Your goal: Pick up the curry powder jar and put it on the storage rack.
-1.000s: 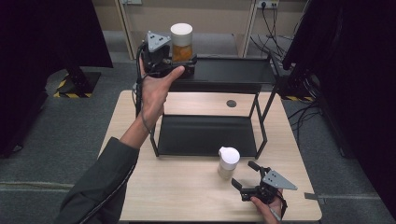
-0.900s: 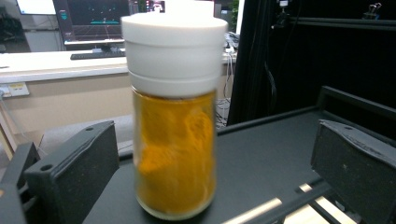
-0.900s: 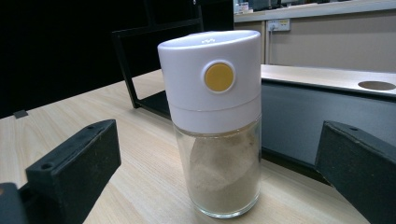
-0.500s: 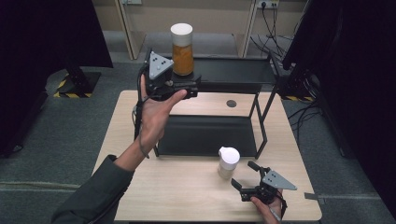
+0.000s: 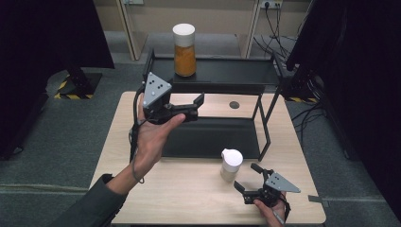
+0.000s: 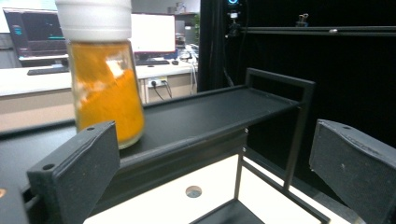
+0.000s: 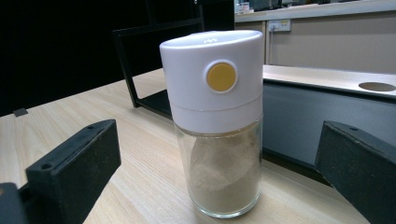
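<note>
Holding both grippers wide open and empty, we see two jars: the orange jar [image 5: 184, 49] on the shelf [image 5: 236, 75] at the upper middle, the white-powder jar [image 5: 231, 165] on the table [image 5: 189, 189] at lower right. We think the right gripper [image 5: 253, 182] should straddle its jar squarely; the left gripper [image 5: 198, 106] hangs below the shelf.

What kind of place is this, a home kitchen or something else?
Probably a lab or office workroom, not a kitchen. Computer monitors sit on a desk behind the black shelf rack, black curtains flank the wooden table, and hazard tape marks the floor.
</note>
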`<state>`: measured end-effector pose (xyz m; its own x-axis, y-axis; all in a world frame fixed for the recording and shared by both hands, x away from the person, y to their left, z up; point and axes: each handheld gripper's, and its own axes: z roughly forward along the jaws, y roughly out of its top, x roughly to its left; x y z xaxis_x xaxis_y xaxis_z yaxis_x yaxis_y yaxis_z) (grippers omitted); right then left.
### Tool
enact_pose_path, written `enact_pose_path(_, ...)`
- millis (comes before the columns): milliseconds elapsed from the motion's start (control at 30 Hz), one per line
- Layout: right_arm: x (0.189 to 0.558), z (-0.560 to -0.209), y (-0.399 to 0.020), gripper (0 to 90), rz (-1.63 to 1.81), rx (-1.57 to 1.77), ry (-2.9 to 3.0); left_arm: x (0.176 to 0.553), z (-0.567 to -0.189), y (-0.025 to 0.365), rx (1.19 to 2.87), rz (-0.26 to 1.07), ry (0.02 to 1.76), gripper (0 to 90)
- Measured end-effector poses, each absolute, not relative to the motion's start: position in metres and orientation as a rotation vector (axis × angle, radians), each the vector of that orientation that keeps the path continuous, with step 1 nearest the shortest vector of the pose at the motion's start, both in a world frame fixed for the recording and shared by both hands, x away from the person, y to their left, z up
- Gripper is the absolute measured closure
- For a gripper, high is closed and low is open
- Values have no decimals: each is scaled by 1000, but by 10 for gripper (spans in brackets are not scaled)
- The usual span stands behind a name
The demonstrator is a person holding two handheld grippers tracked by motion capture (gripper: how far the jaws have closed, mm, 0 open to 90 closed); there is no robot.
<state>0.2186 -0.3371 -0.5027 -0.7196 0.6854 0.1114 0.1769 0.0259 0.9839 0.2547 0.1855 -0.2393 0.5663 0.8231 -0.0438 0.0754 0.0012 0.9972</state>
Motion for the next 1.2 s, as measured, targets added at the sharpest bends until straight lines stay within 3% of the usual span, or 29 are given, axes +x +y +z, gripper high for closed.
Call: enact_pose_path(1200,219,-503,-337,4,1738,873,1919,223,-348,204,1488,515,702,1)
